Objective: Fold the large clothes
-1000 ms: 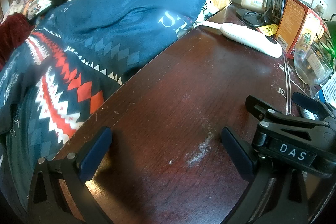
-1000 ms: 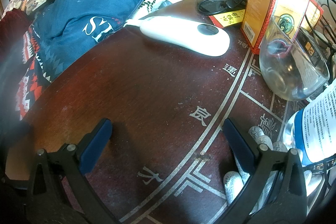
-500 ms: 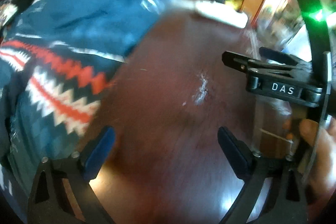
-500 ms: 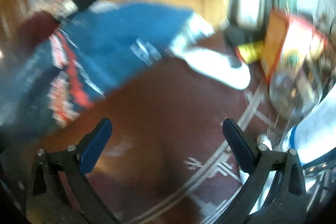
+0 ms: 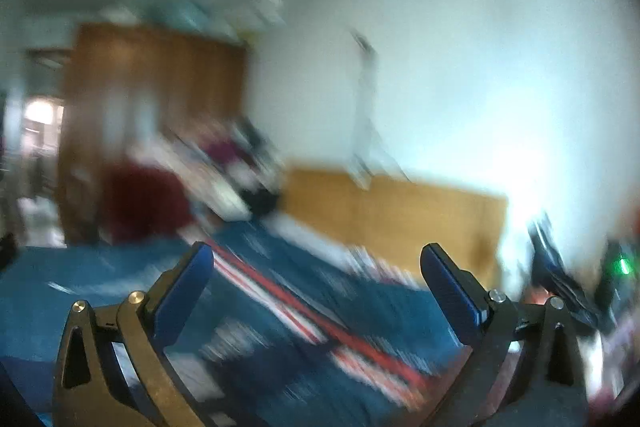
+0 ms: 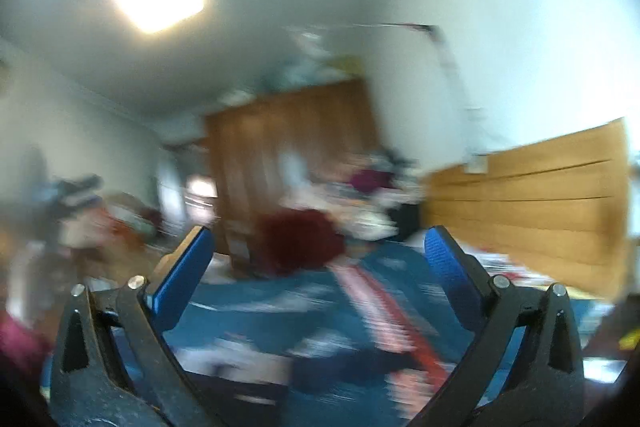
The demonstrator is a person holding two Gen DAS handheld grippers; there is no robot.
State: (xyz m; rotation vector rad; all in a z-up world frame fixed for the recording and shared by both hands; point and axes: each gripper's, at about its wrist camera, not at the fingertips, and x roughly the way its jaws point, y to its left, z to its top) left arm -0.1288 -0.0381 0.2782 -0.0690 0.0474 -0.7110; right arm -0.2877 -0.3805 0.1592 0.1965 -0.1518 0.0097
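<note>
Blue pads line both grippers, and both sets of jaws stand wide apart with nothing between them. The left gripper [image 5: 314, 267] is raised above the blue patterned cover [image 5: 304, 339], touching nothing; the cloth spreads under and beyond its fingers, crossed by red and white stripes. The right gripper [image 6: 318, 251] is likewise spread wide and empty, and the same blue patterned cover [image 6: 280, 311] lies below it.

Taking the wooden headboard [image 5: 392, 215] as the landmark: the cover runs out from its foot toward the cameras. To the headboard's left a dark red garment [image 5: 144, 199] sits heaped at the far edge of the cover, with a blurred pile of mixed clothes [image 5: 236, 163] between it and the headboard. Behind that pile stands a tall wooden wardrobe [image 5: 152, 95]. In the right wrist view the headboard [image 6: 532, 207] is at the right, the dark red garment [image 6: 300, 239] to its left, the wardrobe [image 6: 288, 147] behind. Heavy blur hides finer detail.
</note>
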